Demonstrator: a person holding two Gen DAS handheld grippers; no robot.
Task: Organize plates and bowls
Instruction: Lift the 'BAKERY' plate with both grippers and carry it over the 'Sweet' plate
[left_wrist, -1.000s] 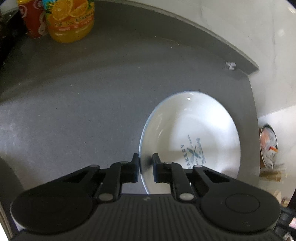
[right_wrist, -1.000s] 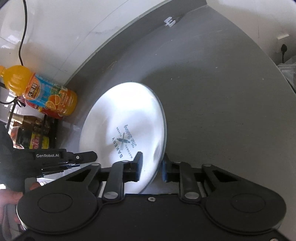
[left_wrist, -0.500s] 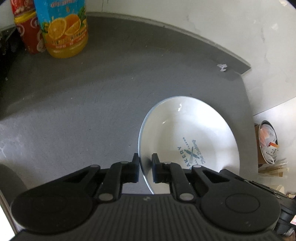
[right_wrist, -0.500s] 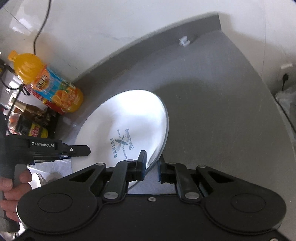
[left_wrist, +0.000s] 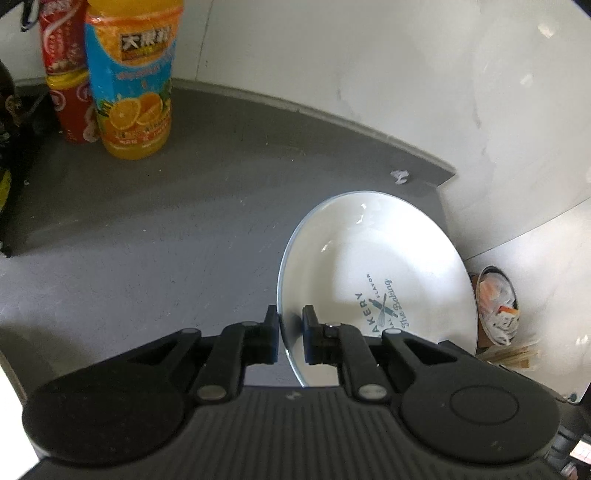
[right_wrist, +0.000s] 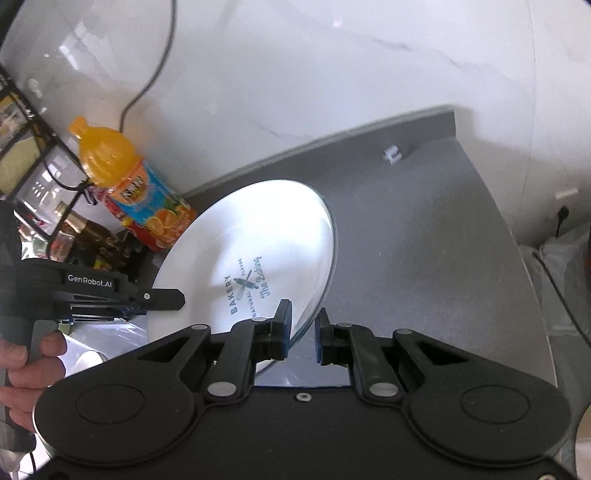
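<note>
Plate (left_wrist: 376, 266): white, round, blue-rimmed, "Bakery" print facing up, tilted.
Place: held above grey counter (left_wrist: 166, 229).
Left claw (left_wrist: 290, 334): clamped on its rim.
Right claw (right_wrist: 303, 332): clamped on the opposite rim.

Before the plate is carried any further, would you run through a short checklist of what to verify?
1. Left gripper shut on the white plate rim: ok.
2. Right gripper shut on the opposite rim: ok.
3. Plate off the grey counter: ok, held tilted above it.
4. Clear of the orange juice bottle: ok.
5. Plate empty, nothing to slide off: ok.
6. Where the plate goes next: cannot tell, no rack or stack in view.
</note>
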